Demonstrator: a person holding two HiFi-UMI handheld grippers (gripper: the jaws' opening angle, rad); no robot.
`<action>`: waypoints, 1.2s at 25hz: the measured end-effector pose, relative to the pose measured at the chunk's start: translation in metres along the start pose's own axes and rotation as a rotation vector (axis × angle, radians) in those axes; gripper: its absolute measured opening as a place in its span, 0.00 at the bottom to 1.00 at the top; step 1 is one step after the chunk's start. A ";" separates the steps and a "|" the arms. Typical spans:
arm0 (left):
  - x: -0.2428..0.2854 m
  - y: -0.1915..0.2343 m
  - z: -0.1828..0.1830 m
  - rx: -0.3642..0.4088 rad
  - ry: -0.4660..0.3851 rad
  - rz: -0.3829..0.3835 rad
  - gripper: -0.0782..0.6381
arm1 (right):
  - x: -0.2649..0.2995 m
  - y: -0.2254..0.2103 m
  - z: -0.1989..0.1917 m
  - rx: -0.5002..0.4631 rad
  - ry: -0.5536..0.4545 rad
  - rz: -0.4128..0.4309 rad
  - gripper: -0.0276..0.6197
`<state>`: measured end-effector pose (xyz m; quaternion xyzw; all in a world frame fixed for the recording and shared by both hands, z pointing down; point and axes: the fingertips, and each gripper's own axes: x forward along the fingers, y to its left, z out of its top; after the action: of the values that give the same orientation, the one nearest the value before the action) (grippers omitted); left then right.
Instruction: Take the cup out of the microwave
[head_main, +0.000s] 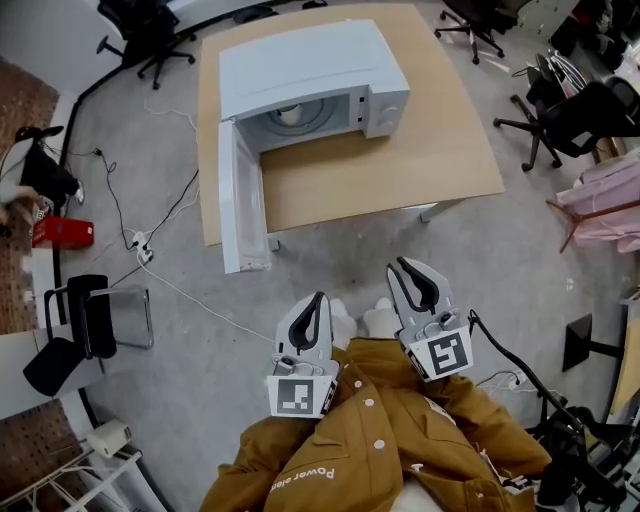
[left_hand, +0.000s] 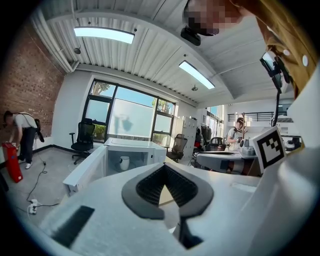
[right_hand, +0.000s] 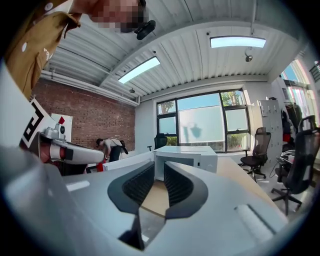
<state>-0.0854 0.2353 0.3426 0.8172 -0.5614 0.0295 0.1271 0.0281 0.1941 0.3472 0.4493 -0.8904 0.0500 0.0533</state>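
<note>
White and small, the cup (head_main: 291, 115) sits deep inside the microwave (head_main: 300, 60), on the round plate (head_main: 312, 122) at the bottom. It stands up straight and nothing touches it. The door (head_main: 243, 205) hangs wide open to one side, so the way in to the cup is free. The microwave stands on the wooden bench (head_main: 420, 170), toward its far side, with its open front turned to the person.

The person stands on the floor (head_main: 200, 300), well back from the bench, and holds both tools close to the brown jacket (head_main: 370, 440). The left hand-held gripper (head_main: 318, 297) has its jaws pressed together at the tips, with nothing between them. The right hand-held gripper (head_main: 395, 265) has its jaws spread a little. Only a strip of bench shows through the gap, so it holds nothing too. Both point out toward the microwave.

It looks like the reaching has not begun. With the door open, the next job is likely to step closer and bring one gripper in to the cup. The right one seems more ready, since its jaws are apart. The cup sits far back, so the gripper would have to go in with care.
</note>
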 end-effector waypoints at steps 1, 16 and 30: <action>0.002 0.005 -0.001 -0.014 -0.002 0.002 0.11 | 0.003 -0.001 -0.002 -0.001 -0.003 -0.018 0.13; 0.091 0.039 -0.004 -0.003 0.077 0.045 0.11 | 0.080 -0.076 -0.008 0.021 0.034 -0.019 0.10; 0.206 0.083 -0.009 0.002 0.044 0.216 0.11 | 0.167 -0.152 -0.026 0.041 0.048 0.076 0.05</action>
<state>-0.0858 0.0216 0.4053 0.7512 -0.6432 0.0615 0.1349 0.0530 -0.0249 0.4022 0.4150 -0.9040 0.0810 0.0632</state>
